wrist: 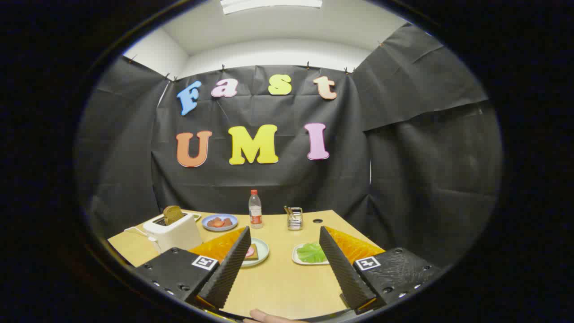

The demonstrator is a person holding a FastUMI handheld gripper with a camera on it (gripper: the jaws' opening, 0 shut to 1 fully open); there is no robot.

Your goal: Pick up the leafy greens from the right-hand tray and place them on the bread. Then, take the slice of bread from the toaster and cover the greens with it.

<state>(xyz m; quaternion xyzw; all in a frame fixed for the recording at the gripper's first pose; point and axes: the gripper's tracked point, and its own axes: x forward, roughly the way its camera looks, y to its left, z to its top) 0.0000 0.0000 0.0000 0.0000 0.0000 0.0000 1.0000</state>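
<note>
I hold the gripper (284,264) above the worktop (282,287), jaws wide apart and empty. Leafy greens (310,253) lie just beside the right jaw.

We see light green leafy greens (311,252) on a white tray (297,259), a brown bread slice (172,214) in a white toaster (172,232), a blue plate (219,222) (reddish pieces on it), a red-capped clear bottle (255,209), all on a pale yellow-tan table (282,282).
</note>
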